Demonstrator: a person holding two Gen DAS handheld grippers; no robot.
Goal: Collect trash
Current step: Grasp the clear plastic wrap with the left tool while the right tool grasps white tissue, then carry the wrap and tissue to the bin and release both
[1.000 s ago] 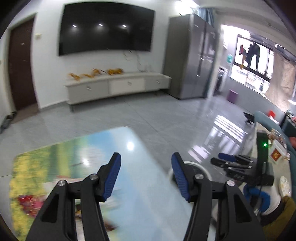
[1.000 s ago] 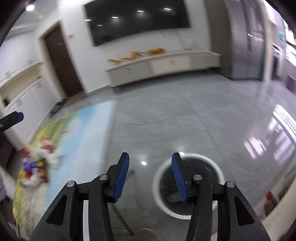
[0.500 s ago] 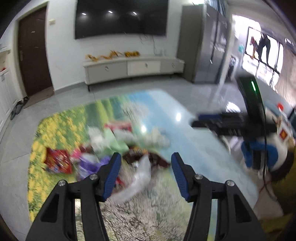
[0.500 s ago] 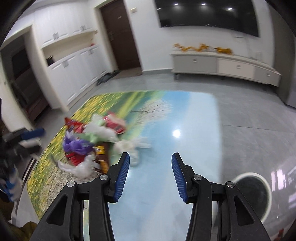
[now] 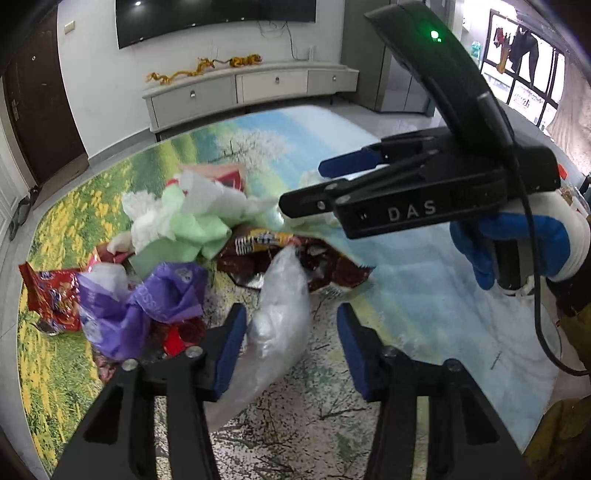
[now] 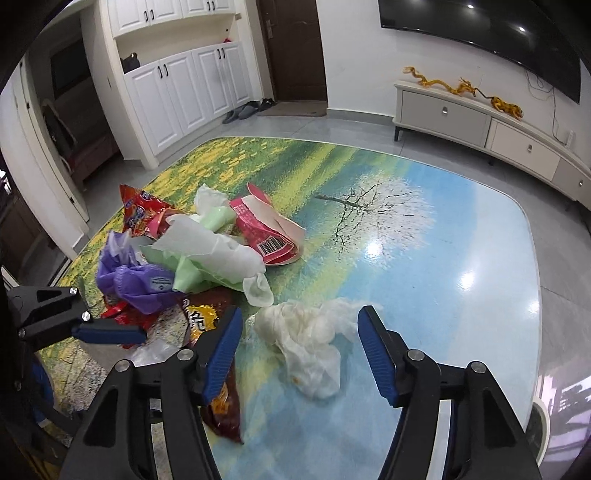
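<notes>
left claw (image 5: 288,343) around crinkled clear bag (image 5: 280,306)

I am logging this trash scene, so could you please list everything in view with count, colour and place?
mat: one, landscape print, on the grey floor.
clear bag: one, see-through, between the left tool's fingers.
tissue: one, white, between the right tool's fingers.
purple bag: one, near side of the pile.
green paper: one wad, green and white, mid pile.
pink packet: one, far side of the pile.
red wrapper: one, far left of the pile.
brown packet: one, under the clear bag.
cabinet: one, cream, by the wall.
TV: one, black, wall.
left tool: closing, pads not yet pressing.
right tool: opening.
</notes>
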